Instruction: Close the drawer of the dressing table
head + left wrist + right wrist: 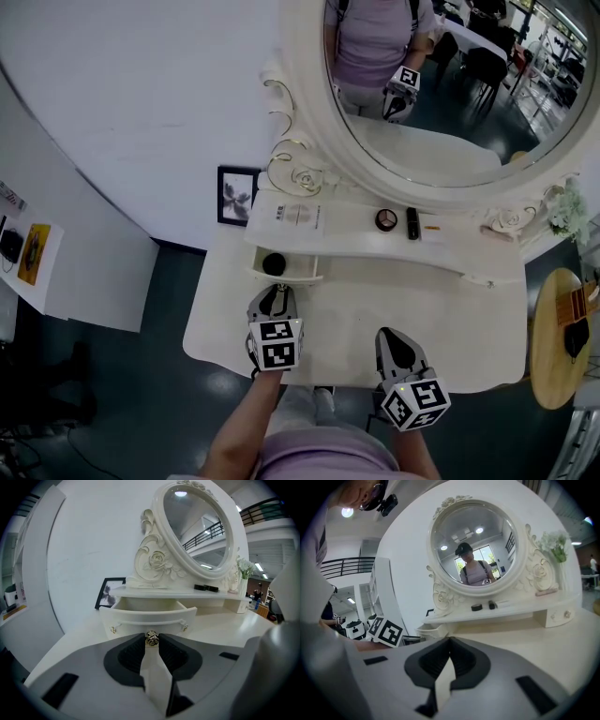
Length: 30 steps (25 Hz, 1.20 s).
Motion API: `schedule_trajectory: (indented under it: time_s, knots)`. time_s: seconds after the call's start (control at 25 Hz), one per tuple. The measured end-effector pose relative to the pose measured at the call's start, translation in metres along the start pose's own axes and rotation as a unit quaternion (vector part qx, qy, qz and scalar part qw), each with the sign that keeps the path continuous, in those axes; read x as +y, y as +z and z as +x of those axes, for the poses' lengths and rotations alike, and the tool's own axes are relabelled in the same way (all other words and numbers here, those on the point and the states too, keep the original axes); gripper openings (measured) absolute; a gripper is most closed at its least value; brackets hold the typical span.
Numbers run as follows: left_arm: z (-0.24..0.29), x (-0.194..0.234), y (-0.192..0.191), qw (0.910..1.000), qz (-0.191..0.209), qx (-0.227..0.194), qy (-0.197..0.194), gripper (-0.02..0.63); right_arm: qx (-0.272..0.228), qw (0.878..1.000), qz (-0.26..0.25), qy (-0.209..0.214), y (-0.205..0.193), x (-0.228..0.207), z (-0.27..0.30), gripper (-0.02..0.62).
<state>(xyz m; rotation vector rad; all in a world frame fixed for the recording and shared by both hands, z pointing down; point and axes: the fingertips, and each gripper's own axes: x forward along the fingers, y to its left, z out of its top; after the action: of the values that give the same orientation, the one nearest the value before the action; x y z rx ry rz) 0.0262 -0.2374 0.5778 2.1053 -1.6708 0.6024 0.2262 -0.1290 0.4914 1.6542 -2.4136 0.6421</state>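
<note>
The white dressing table [431, 328] has its small left drawer [302, 269] pulled out, with a round black item [274, 263] inside. In the left gripper view the drawer's curved front [136, 620] faces me, and its little gold middle knob [151, 638] sits between my left gripper's [151, 642] tips. The pads press on that knob from both sides. In the head view my left gripper [274, 292] is right at the drawer's front. My right gripper [392, 339] hovers over the tabletop to the right, shut with nothing in it, tips touching [450, 640].
A large oval mirror [450, 84] rises behind a shelf carrying a round compact [385, 219] and a black stick-shaped item [412, 222]. A framed picture [236, 195] leans at the left rear. A round wooden side table [553, 337] stands to the right, flowers [565, 208] beyond it.
</note>
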Motion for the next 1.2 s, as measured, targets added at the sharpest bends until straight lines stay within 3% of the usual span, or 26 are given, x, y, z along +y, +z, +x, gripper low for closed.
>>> schedule_trajectory:
  time_s: [0.44,1.2]
  knots:
    - [0.013,-0.001,0.007,0.9999,0.010,-0.001,-0.003,0.093,0.002,1.000,-0.017,-0.002,0.002,0.001,0.003,0.003]
    - [0.033,0.002,0.022,0.9997,0.025,0.003,-0.005,0.092,-0.003,1.000,0.005,-0.007,0.004,0.000,0.008,0.003]
